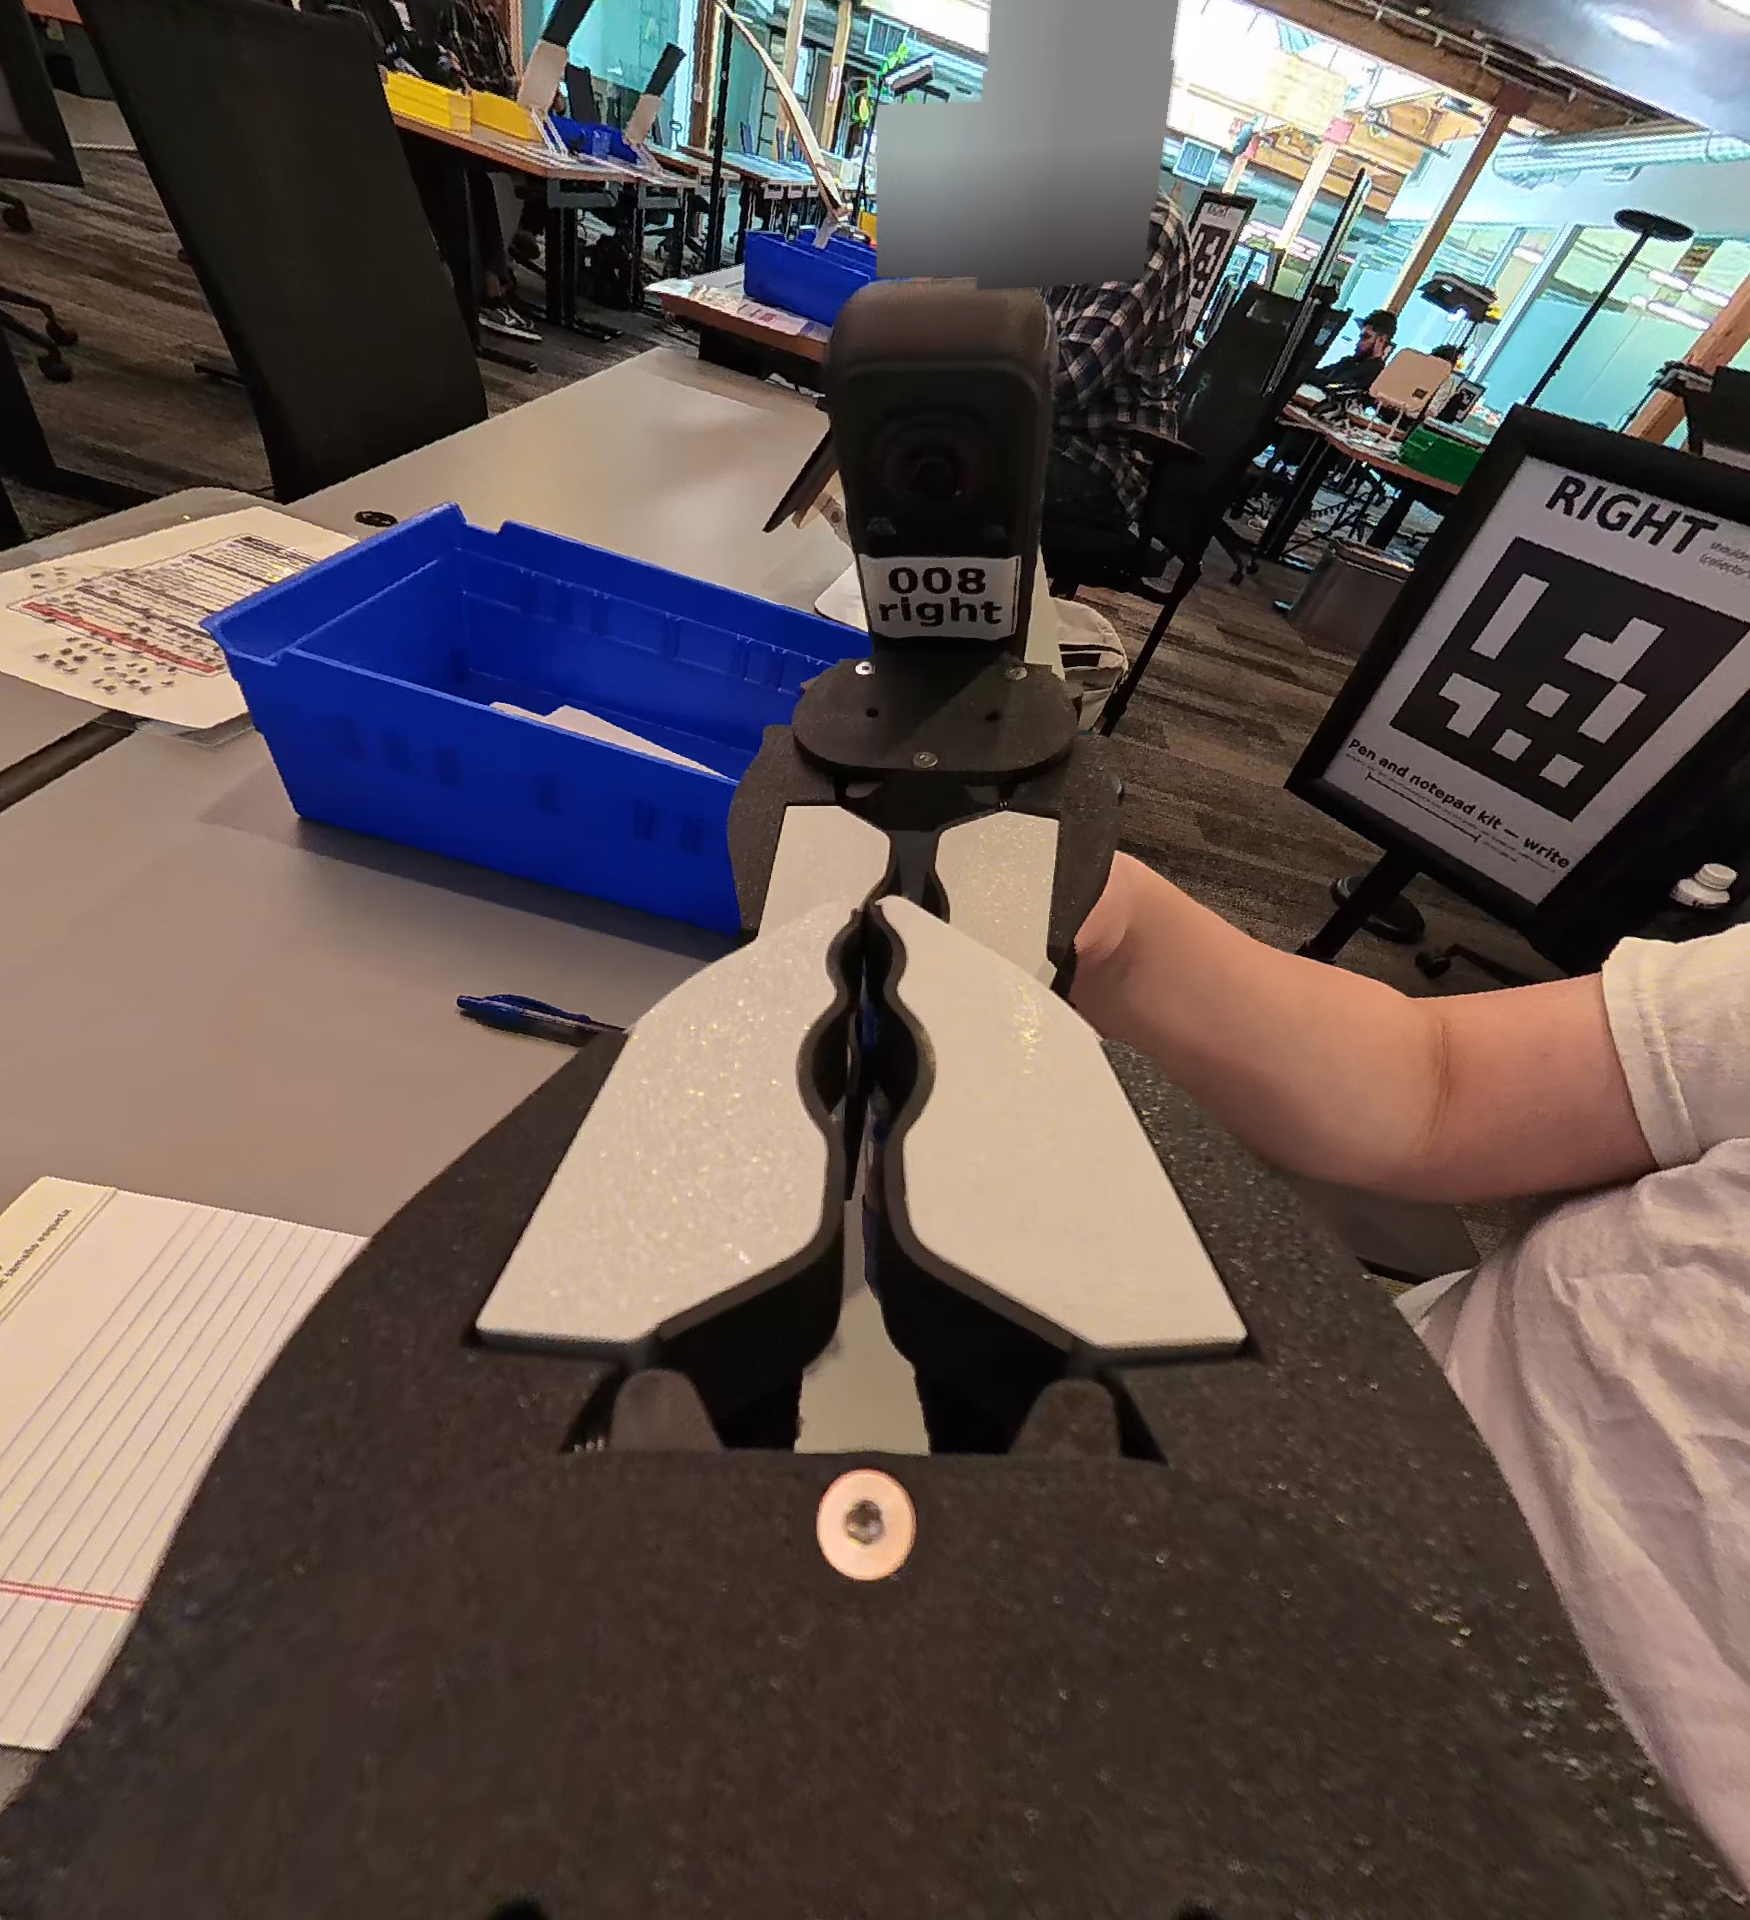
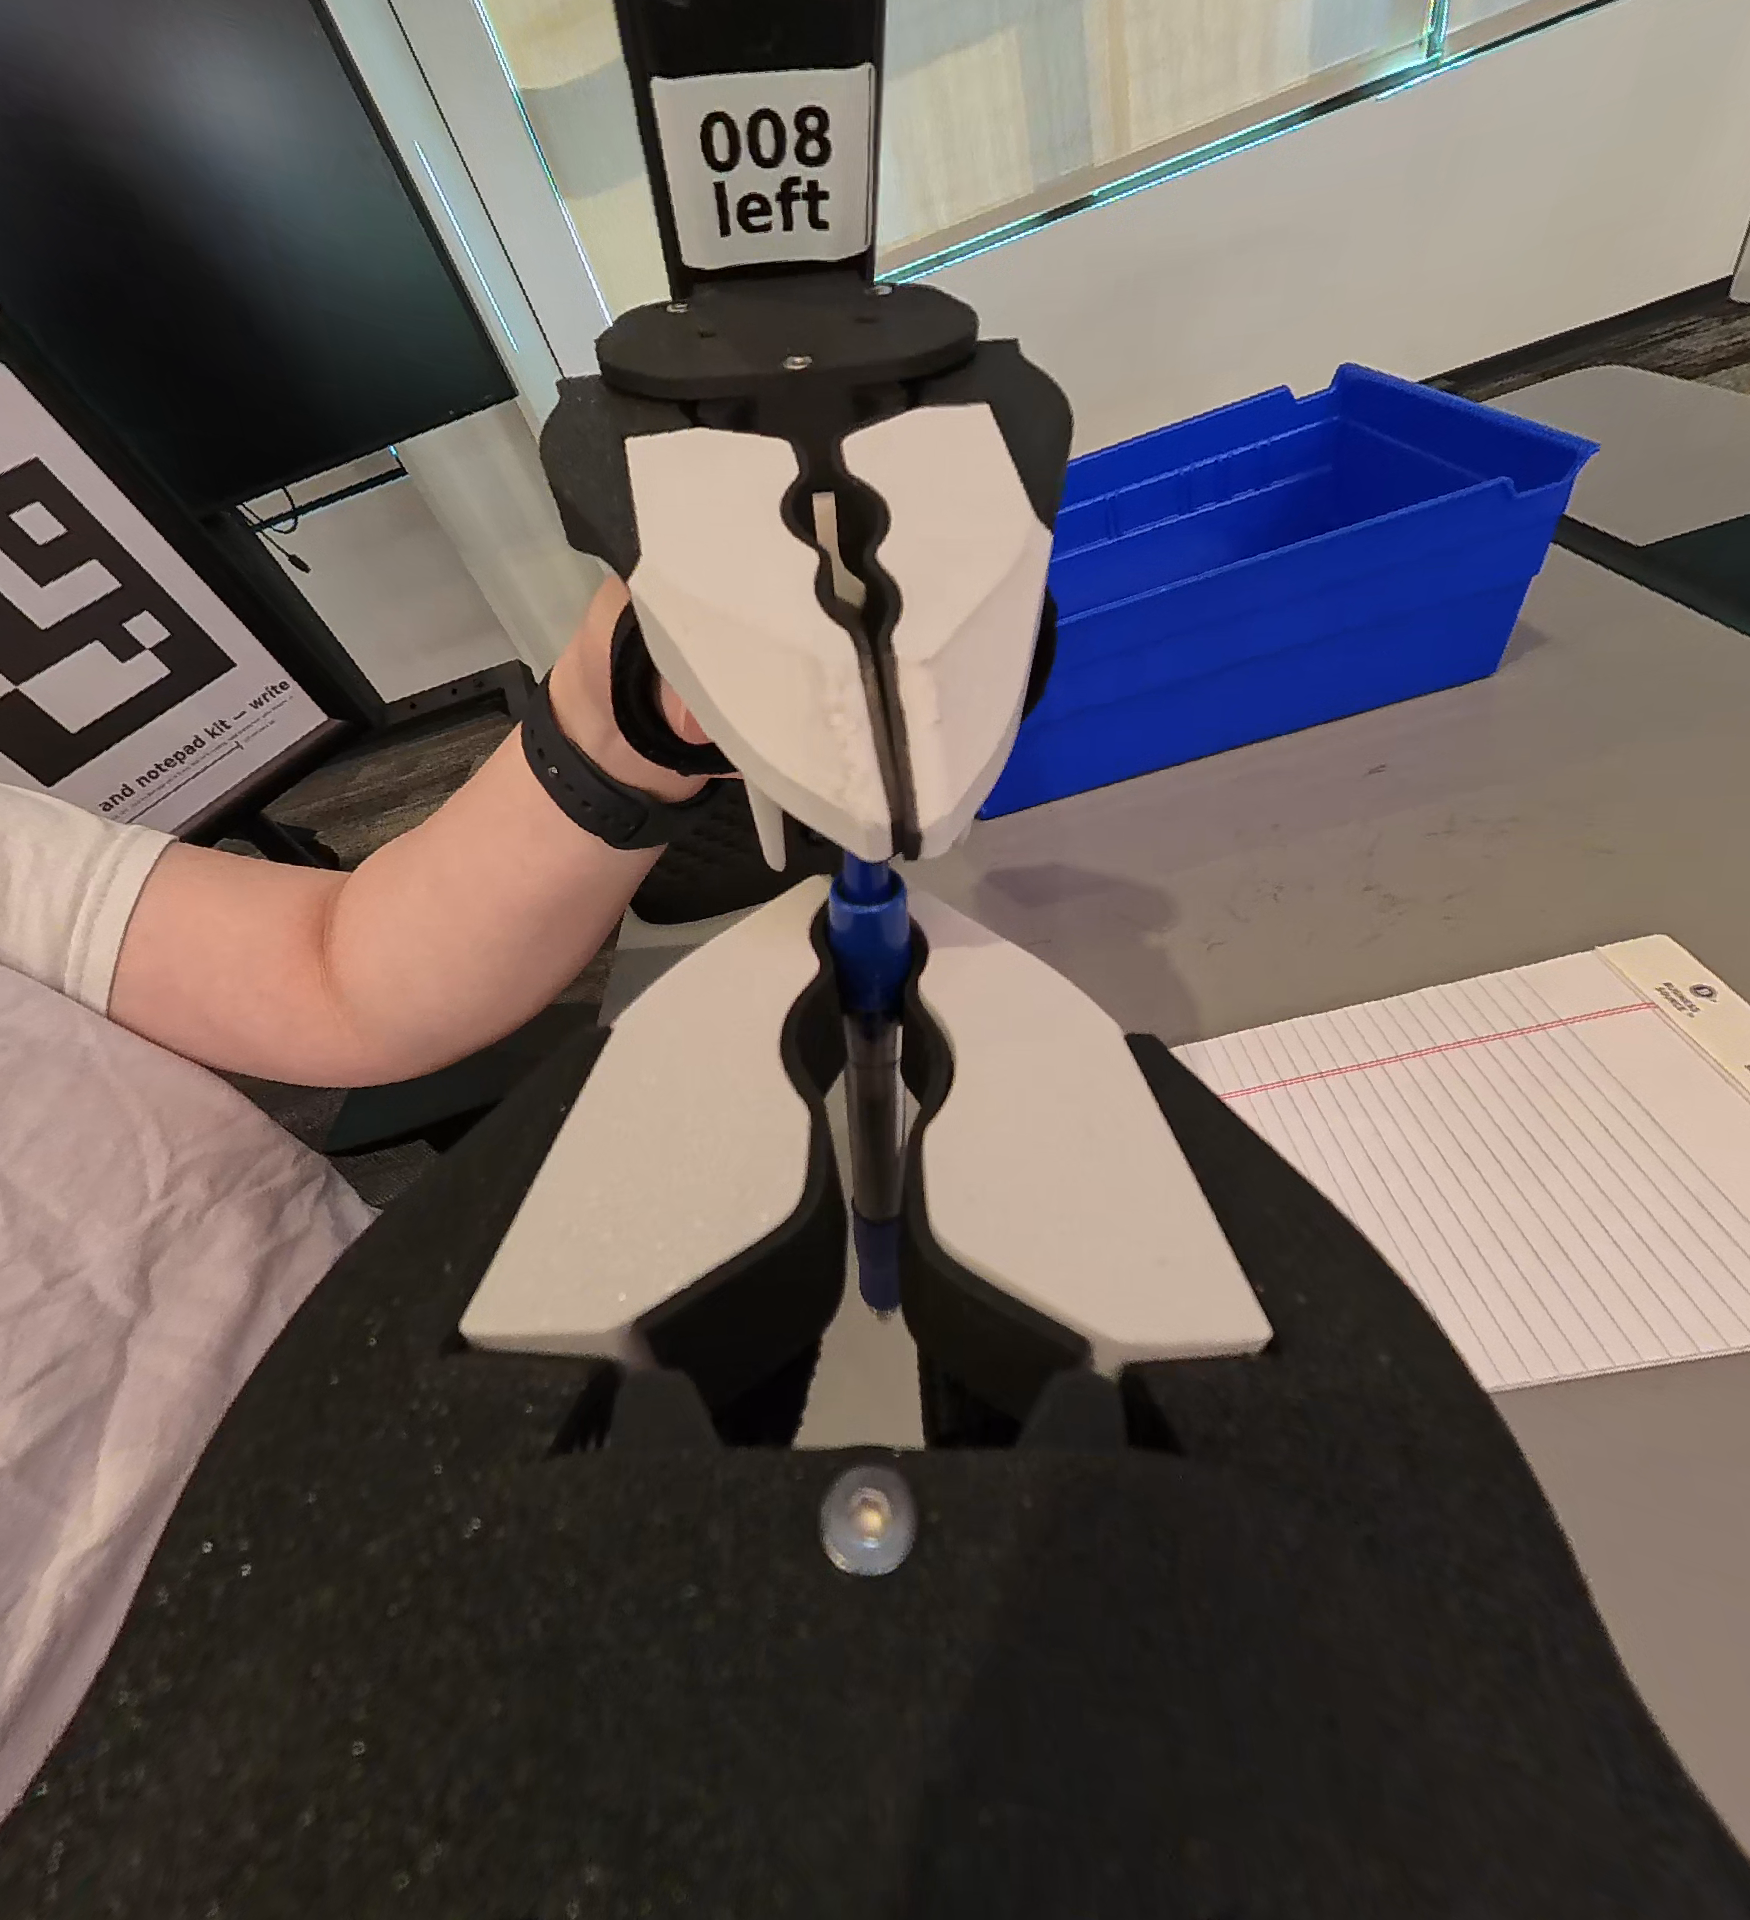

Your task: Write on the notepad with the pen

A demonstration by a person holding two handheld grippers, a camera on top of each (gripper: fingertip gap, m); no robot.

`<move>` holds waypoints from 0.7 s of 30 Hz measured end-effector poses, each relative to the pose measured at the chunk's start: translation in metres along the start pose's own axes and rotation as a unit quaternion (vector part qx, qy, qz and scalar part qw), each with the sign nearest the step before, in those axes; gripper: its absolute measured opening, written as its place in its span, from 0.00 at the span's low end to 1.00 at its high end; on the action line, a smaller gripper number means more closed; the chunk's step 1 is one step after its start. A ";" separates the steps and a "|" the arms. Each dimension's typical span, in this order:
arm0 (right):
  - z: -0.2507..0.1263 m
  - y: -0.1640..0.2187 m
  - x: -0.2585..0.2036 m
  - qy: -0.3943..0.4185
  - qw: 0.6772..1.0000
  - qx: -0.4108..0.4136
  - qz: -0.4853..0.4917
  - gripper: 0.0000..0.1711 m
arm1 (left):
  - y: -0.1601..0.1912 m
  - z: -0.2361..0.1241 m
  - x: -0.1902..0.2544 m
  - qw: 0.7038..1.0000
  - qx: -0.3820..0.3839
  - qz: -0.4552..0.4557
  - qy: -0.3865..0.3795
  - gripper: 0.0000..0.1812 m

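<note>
A blue pen [image 2: 869,1081] with a clear barrel lies along the notch between the fingers of my right gripper [image 2: 871,935], which is shut on it, writing tip toward the camera. My left gripper [image 2: 897,847] faces it tip to tip and is shut on the pen's blue rear end. In the left wrist view my left gripper [image 1: 866,920] is closed with a bit of blue pen [image 1: 866,1039] between its fingers, and the right gripper [image 1: 912,883] is just behind. The white lined notepad [image 2: 1525,1164] lies flat on the grey table [image 2: 1370,831], to the right and below; it also shows in the left wrist view [image 1: 71,1455].
A blue bin [image 1: 497,707] stands on the table behind the grippers. A small blue pen-like piece [image 1: 528,1018] lies on the table in front of it. A printed sheet [image 1: 123,613] lies farther left. Framed marker signs [image 1: 1577,675] stand off the table's side. The person's arms reach in. Tip to tip, the grippers are about 5 cm apart.
</note>
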State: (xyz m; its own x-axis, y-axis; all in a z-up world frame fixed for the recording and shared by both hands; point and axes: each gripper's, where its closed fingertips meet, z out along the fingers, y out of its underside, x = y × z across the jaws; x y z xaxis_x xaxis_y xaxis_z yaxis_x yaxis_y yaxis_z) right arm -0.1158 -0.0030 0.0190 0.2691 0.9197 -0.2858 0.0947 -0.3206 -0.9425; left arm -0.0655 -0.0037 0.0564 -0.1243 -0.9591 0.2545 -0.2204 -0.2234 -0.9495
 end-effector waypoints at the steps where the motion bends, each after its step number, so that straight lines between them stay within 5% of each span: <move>1: 0.000 0.000 0.000 0.000 1.000 -0.001 0.001 0.03 | 0.000 0.000 0.000 1.000 -0.001 -0.001 0.000 0.00; 21: 0.000 0.002 0.000 0.007 1.000 -0.011 -0.007 0.03 | 0.005 0.000 0.003 1.000 -0.009 -0.008 0.016 0.00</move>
State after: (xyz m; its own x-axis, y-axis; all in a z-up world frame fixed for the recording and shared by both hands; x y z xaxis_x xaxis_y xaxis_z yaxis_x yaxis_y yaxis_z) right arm -0.1153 -0.0033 0.0172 0.2800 0.9213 -0.2697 0.1198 -0.3123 -0.9424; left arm -0.0669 -0.0078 0.0520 -0.1507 -0.9494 0.2756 -0.2403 -0.2352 -0.9418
